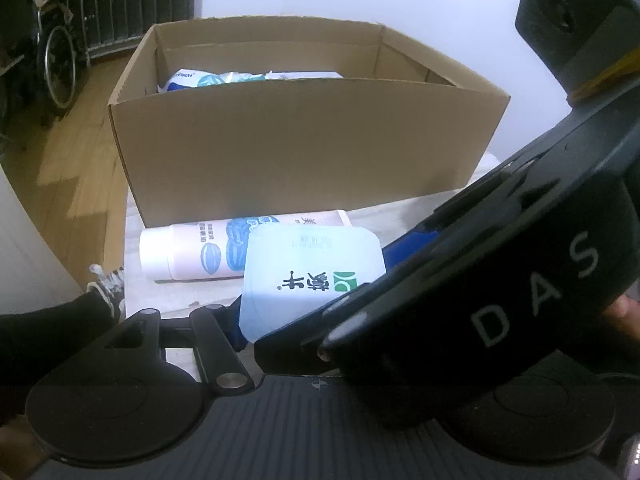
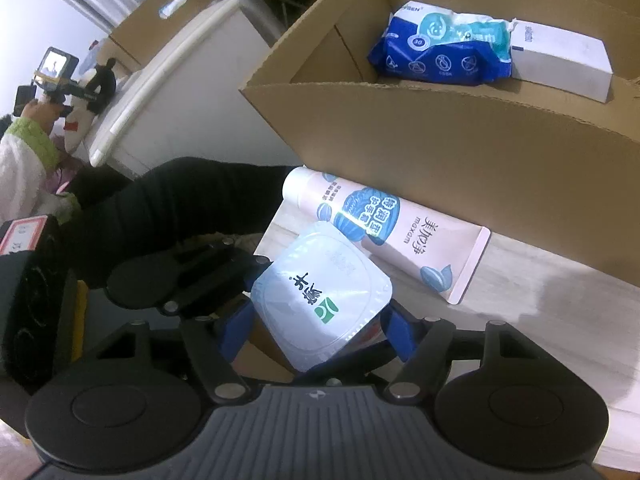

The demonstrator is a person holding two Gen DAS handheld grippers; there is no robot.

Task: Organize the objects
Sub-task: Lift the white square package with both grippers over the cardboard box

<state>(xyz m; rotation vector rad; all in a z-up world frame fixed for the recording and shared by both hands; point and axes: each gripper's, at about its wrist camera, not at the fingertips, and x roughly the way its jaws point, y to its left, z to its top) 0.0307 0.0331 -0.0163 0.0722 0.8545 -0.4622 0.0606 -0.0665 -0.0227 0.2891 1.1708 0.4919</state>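
A yogurt cup [image 2: 320, 300] with a pale blue foil lid sits between the blue fingers of both grippers; it also shows in the left wrist view [image 1: 308, 276]. My right gripper [image 2: 316, 328] is shut on the cup. My left gripper [image 1: 312, 300] holds the same cup, and the right gripper's body hides its right finger. A white and pink tube [image 2: 384, 232] lies on the table just beyond the cup, against the cardboard box [image 2: 460, 152]; the tube also shows in the left wrist view [image 1: 200, 252]. The box [image 1: 300, 148] holds a blue wipes pack [image 2: 440, 48] and a white carton [image 2: 560, 60].
The pale table [image 2: 560, 320] ends at its left edge [image 1: 132, 280]. Wooden floor and a wheelchair [image 1: 56, 64] lie to the left. A white cabinet [image 2: 192, 80] and another person [image 2: 24, 152] are at the far left of the right wrist view.
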